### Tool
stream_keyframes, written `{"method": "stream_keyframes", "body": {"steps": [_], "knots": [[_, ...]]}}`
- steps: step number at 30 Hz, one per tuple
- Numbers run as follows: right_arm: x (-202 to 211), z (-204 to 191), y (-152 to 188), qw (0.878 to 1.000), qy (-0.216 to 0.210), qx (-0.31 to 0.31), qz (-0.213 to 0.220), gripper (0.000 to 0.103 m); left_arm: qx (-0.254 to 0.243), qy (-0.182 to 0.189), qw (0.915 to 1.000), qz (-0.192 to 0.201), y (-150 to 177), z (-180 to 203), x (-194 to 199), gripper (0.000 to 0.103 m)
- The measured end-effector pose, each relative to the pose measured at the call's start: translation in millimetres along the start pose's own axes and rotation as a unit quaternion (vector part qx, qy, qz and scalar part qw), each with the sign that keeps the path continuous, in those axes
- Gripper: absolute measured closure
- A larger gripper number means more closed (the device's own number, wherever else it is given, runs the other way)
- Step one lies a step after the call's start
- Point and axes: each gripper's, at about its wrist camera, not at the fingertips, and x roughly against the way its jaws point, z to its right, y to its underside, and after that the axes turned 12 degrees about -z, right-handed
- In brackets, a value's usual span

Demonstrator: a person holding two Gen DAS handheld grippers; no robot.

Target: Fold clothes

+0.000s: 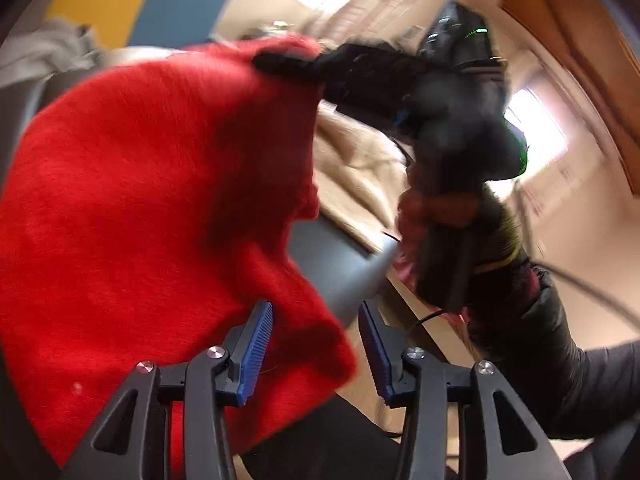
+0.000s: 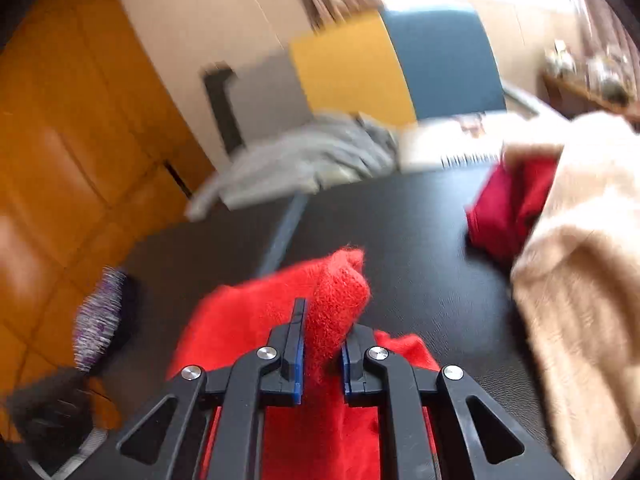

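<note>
**Two claws, one red garment lifted off the dark surface**

Left claw (image 1: 316, 344): blue pads apart, nothing clamped between them; edge of the bright red fleece garment (image 1: 152, 208) hanging just in front of and across the left pad. Right claw (image 2: 322, 360): pressed together on a bunched fold of the same red garment (image 2: 340, 292), cloth pinched between the two blue pads and spilling below. From the left wrist view, right claw (image 1: 280, 62) also visible at the garment's top corner, held by a hand (image 1: 436, 216) in a dark sleeve (image 1: 560, 360).

Garments counted: four. One bright red, held up above the black surface (image 2: 420, 248). One darker red (image 2: 508, 204) lying on the surface at right, partly under one cream fleece (image 2: 584, 264). One grey (image 2: 312, 156) crumpled at the far edge. Possibly a white item beside the grey one, too blurred to identify.

One brush-like object with purple bristles (image 2: 100, 320) at the left edge of the surface. Orange cabinet (image 2: 72, 120) to the left.
</note>
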Motion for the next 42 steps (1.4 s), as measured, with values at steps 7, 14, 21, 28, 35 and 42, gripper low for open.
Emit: {"method": "stream_keyframes", "body": {"steps": [7,14,21,28,35,42], "knots": [[-14.2,77.3,71.1,0.989,0.037,-0.141,-0.015,0.089,0.024,0.014,0.9996,-0.001,-0.6,-14.6,-1.5,0.057],[-42.1,115.4,103.0,0.984,-0.009,-0.177,0.008,0.088,0.063,-0.018,0.9948,0.078,-50.5,-41.5,30.2,0.051],[-26.3,102.4,92.1,0.989,0.044,-0.139,-0.006,0.069,0.068,-0.066,0.9945,0.044,-91.6,-60.6,-7.3,0.051],[40.4,23.3,107.3,1.000,0.029,-0.001,-0.007,0.067,0.088,-0.026,0.9950,0.039,-72.0,-63.8,-3.5,0.051],[42.6,-44.5,133.6,0.991,0.076,0.101,-0.035,0.055,0.101,-0.031,0.9937,0.039,-71.7,-61.5,-5.4,0.051],[28.7,-70.0,125.4,0.988,0.048,0.145,-0.033,0.054,0.112,-0.032,0.9922,0.043,-72.3,-59.8,-9.1,0.051]]}}
